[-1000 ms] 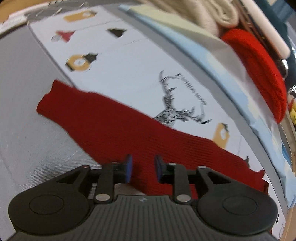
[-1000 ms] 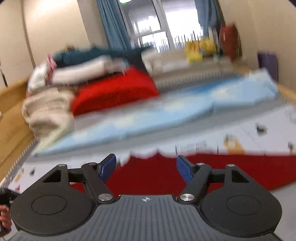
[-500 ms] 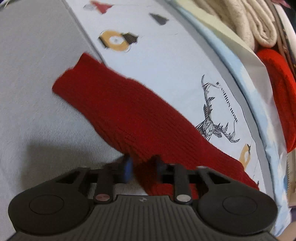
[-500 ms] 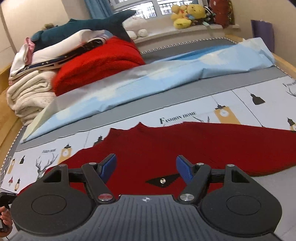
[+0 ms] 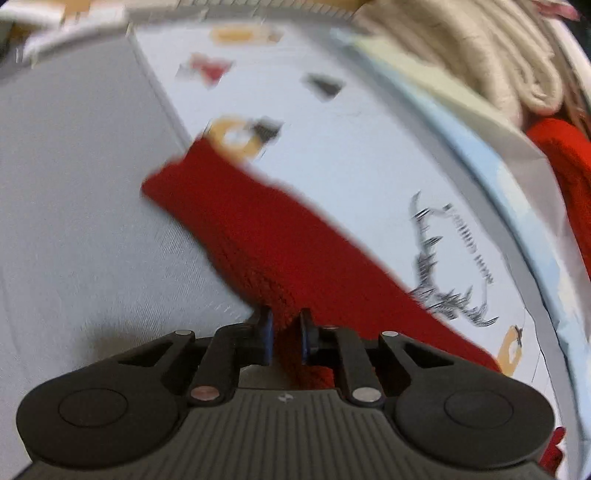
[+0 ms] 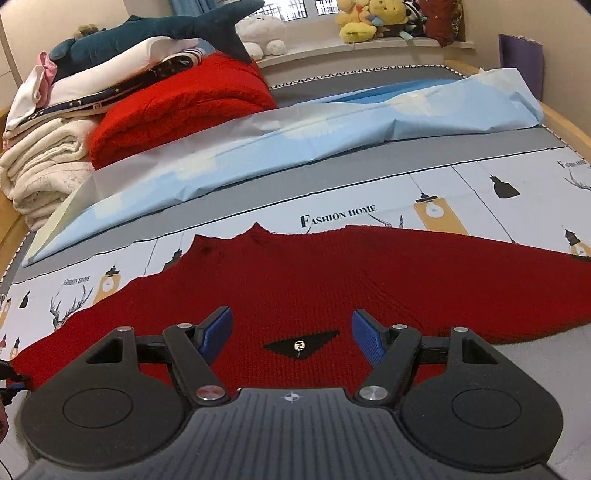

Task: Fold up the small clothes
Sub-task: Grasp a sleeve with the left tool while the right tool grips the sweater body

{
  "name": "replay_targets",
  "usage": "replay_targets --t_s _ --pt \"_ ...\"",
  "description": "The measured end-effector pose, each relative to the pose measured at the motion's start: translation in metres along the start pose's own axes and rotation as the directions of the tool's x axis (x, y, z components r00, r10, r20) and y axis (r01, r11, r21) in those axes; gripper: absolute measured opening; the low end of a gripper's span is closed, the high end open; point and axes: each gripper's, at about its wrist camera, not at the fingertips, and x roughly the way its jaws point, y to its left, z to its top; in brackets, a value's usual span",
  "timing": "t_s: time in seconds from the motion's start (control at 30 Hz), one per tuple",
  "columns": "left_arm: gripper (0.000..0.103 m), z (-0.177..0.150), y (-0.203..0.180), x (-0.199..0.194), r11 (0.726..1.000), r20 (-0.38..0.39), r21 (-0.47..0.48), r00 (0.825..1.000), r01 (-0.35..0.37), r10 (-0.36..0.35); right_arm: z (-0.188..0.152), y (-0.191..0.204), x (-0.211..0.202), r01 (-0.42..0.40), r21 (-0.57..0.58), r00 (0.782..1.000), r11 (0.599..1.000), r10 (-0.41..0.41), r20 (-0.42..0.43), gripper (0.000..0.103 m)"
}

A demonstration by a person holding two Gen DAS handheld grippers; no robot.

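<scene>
- red sweater lies spread flat, front up, on the printed bedsheet; both sleeves out to the sides, neck pointing away toward the light blue sheet
- small black triangle patch on the chest sits right between the right gripper's fingers in the right wrist view
- left gripper: jaws narrow, pinched on a ridge of the red knit at the sleeve; fabric bunched between the blue pads. Left view is motion-blurred, so exact grip depth unclear
- right gripper: jaws wide, holding nothing, hovering low over the sweater body; cannot tell if it touches the knit
- step in hand, my read: first fold, 1 sleeve picked up to bring it across the body; body and other sleeve not yet folded
- next move likely needs: left lifts the sleeve and carries it inward over the chest, lays it flat, lets go; right could pin the body so the knit doesn't drag
- risk: thick knit may slide on the smooth sheet or wrinkle at the shoulder
- background only: folded red blanket, cream blankets, shark plush stacked at far left of bed
</scene>
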Motion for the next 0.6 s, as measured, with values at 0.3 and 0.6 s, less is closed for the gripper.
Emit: replay_targets --t_s 0.3,0.6 --pt "0.013 -0.079 -0.155 -0.13 0.83 0.116 0.423 0.888 0.362 -0.446 0.003 -0.013 0.005 0.045 0.034 0.999 0.998 -0.046 0.023 0.032" --pt "0.024 -0.203 -0.245 -0.142 0.499 -0.455 0.495 0.701 0.711 -0.548 0.0 -0.017 0.032 0.033 0.132 0.998 0.991 -0.026 -0.058 0.038"
